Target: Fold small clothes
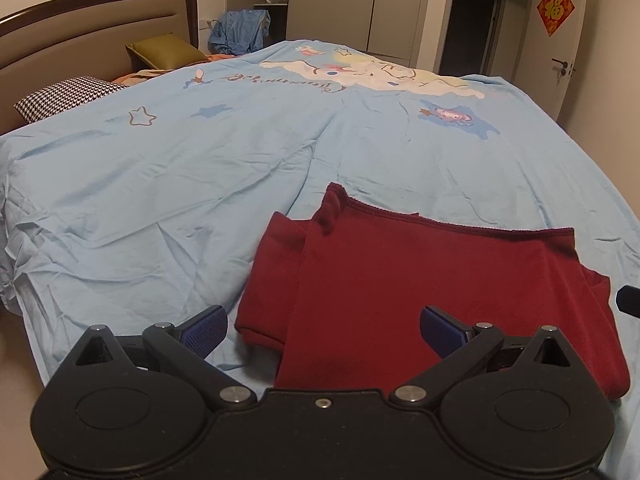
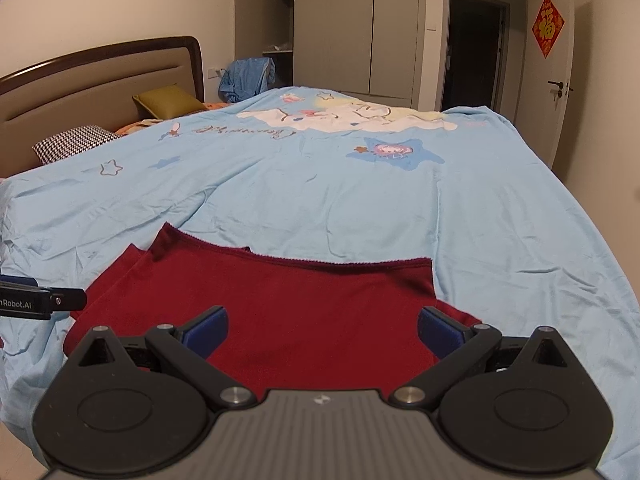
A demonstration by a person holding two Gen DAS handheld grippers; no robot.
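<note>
A dark red garment [image 1: 400, 280] lies folded in layers near the front edge of the bed, its scalloped hem on the far side. In the right wrist view the same red garment [image 2: 288, 304] spreads flat under the camera. My left gripper [image 1: 324, 326] hovers open over the garment's near left part, blue pads wide apart with nothing between them. My right gripper [image 2: 322, 326] is open too, above the garment's near edge. The tip of the right gripper shows at the left wrist view's right border, and the left gripper [image 2: 36, 300] pokes in at the left of the right wrist view.
A light blue cartoon-print bedspread [image 1: 240, 168] covers the bed. Pillows [image 1: 68, 96] and a headboard [image 1: 80, 28] stand at the far left. Blue clothes [image 1: 240, 30] are heaped beyond the bed. Wardrobes [image 2: 352, 28], a dark doorway and a white door [image 2: 556, 80] lie behind.
</note>
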